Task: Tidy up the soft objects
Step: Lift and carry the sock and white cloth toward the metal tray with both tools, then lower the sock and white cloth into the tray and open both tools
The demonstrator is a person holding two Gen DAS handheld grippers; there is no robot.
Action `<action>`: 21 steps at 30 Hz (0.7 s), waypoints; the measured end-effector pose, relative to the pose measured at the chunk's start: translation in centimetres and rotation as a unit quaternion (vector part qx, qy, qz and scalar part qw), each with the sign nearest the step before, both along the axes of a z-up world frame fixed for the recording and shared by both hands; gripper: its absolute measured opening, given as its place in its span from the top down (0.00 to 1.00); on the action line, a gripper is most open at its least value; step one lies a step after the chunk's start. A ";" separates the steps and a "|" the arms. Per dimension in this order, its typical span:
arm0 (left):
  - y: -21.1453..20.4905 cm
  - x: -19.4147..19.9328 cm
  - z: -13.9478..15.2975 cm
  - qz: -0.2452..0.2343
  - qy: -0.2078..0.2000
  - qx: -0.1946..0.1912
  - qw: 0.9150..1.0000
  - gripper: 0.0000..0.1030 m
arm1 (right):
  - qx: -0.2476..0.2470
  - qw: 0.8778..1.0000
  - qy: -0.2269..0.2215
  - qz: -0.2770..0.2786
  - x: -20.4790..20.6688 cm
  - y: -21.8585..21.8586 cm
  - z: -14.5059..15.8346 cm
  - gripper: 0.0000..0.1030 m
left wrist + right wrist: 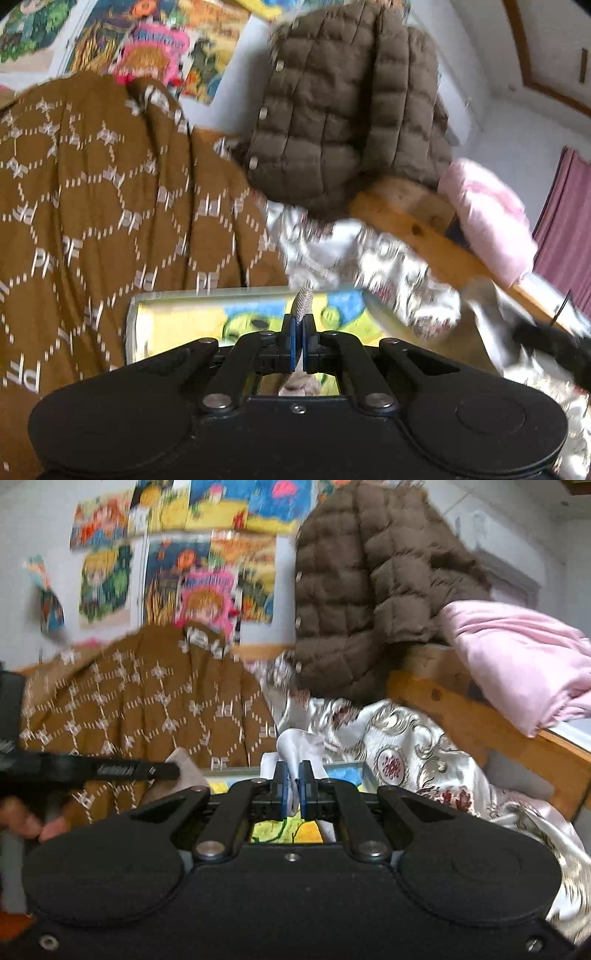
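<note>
Both grippers clamp cloth: left gripper (302, 314) a textured strip (beige), right gripper (294, 786) silky white fabric (295, 746).

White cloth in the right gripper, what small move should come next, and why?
Probably lift the right gripper a little while shut: the white cloth is pinched between its pads but bunched against the silver patterned fabric, so a short pull should show whether it comes free.
</note>
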State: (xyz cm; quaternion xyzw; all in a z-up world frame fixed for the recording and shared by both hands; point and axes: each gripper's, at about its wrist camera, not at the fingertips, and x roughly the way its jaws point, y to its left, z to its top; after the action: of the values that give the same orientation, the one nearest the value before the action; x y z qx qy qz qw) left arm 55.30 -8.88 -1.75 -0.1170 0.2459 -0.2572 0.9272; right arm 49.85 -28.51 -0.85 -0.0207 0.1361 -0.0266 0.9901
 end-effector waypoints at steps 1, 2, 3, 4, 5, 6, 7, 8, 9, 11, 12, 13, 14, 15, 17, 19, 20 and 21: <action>0.0 0.1 -0.3 -0.005 0.009 0.002 1.000 0.98 | -0.005 1.000 0.016 0.003 1.2 0.3 0.0 0.99; 0.1 0.0 -0.5 -0.010 0.008 0.009 1.000 0.98 | -0.005 1.000 0.027 0.006 2.1 0.6 -0.2 0.99; 0.1 -0.1 -0.6 -0.011 0.000 0.021 1.000 0.98 | -0.004 0.999 0.039 0.012 3.2 0.9 -0.6 0.99; 0.3 -0.2 -0.7 -0.010 -0.008 0.031 0.999 0.98 | -0.005 0.999 0.051 0.017 4.3 1.3 -0.9 0.99; 0.6 -0.3 -0.9 -0.007 -0.014 0.037 0.999 0.98 | -0.007 0.998 0.064 0.025 5.6 1.9 -1.4 0.99; 0.9 -0.2 -1.1 -0.004 -0.011 0.035 0.999 0.98 | -0.010 0.997 0.076 0.030 7.0 2.3 -1.9 0.99; 1.3 -0.1 -1.4 -0.004 -0.008 0.031 0.999 0.98 | -0.015 0.995 0.090 0.035 8.2 2.8 -2.5 0.99; 1.6 -0.1 -1.5 -0.002 -0.009 0.028 1.000 0.98 | -0.021 0.994 0.105 0.036 9.3 3.4 -3.2 0.99; 1.9 0.0 -1.8 0.002 -0.008 0.025 1.000 0.98 | -0.022 0.992 0.120 0.033 10.3 3.8 -3.9 0.99; 2.4 0.6 -2.3 0.013 0.017 0.016 1.000 0.98 | -0.007 0.988 0.156 0.018 12.1 4.4 -5.2 0.99; 2.7 0.8 -2.6 0.014 0.030 0.016 0.999 0.98 | -0.001 0.986 0.169 0.010 12.5 4.8 -5.7 0.99; 2.8 1.1 -2.8 0.014 0.040 0.024 0.999 0.98 | 0.002 0.984 0.181 0.003 13.0 5.0 -6.0 0.99; 3.1 1.3 -3.1 0.018 0.047 0.030 0.998 0.98 | 0.002 0.982 0.189 -0.005 13.4 5.3 -6.2 0.99; 3.3 1.5 -3.4 0.021 0.058 0.031 0.998 0.98 | 0.000 0.981 0.196 -0.008 13.6 5.5 -6.4 0.99; 3.9 1.7 -4.1 0.026 0.079 0.027 0.996 0.98 | -0.018 0.978 0.207 -0.011 14.0 6.4 -6.8 0.99; 4.2 1.5 -4.7 0.031 0.080 0.024 0.996 0.98 | -0.042 0.976 0.211 -0.010 14.7 7.5 -6.7 0.99; 4.3 1.5 -5.0 0.034 0.079 0.020 0.996 0.98 | -0.052 0.975 0.215 -0.011 15.1 7.9 -6.6 0.99; 4.4 1.4 -5.3 0.039 0.080 0.014 0.996 0.98 | -0.059 0.974 0.218 -0.014 15.5 8.3 -6.7 0.99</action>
State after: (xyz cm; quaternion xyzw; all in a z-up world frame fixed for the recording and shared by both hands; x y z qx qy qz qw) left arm 56.75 -4.45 -7.07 -0.1334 0.3179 -0.2068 0.9156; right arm 65.35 -20.21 -7.51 -0.0822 0.3476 -0.0432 0.9330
